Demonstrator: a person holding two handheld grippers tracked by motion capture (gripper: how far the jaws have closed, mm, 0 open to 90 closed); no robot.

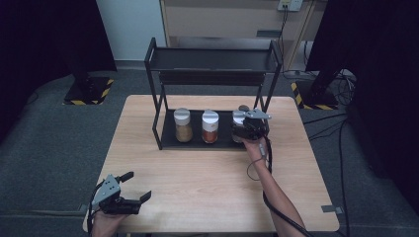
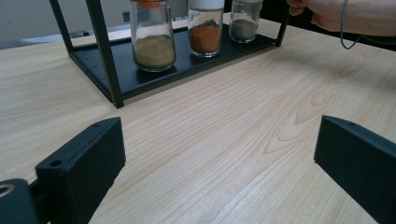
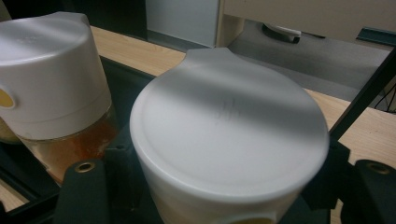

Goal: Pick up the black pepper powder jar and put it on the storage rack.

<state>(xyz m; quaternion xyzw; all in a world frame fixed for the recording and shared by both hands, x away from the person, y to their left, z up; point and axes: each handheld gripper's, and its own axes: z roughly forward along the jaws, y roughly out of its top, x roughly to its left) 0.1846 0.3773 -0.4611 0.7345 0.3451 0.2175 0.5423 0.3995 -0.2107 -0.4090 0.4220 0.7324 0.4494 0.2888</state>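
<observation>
Item: white-capped glass spice jar with grey powder (image 3: 229, 140), clamped in your right gripper (image 1: 248, 129); seat it flat on the black metal rack (image 1: 170, 140) before releasing. Left gripper (image 1: 129, 190): jaws wide, empty.

1. bench (image 1: 197, 173): light wood, visible grain, smooth with a dull sheen.
2. rack (image 1: 212, 59): black metal bars and trays, matt; the lower tray (image 2: 154, 77) looks faintly glossy.
3. jars (image 2: 154, 37): clear glass, glossy, holding fine powders in tan, orange and grey.
4. lids (image 3: 229, 126): white plastic, smooth and matt, with faint scuffs on the nearest top.
5. left hand-held gripper (image 2: 219, 163): black matt plastic jaws with small screw holes.
6. right hand-held gripper (image 1: 249, 129): black matt body, grey top plate.
7. floor (image 1: 44, 138): grey carpet, rough.
</observation>
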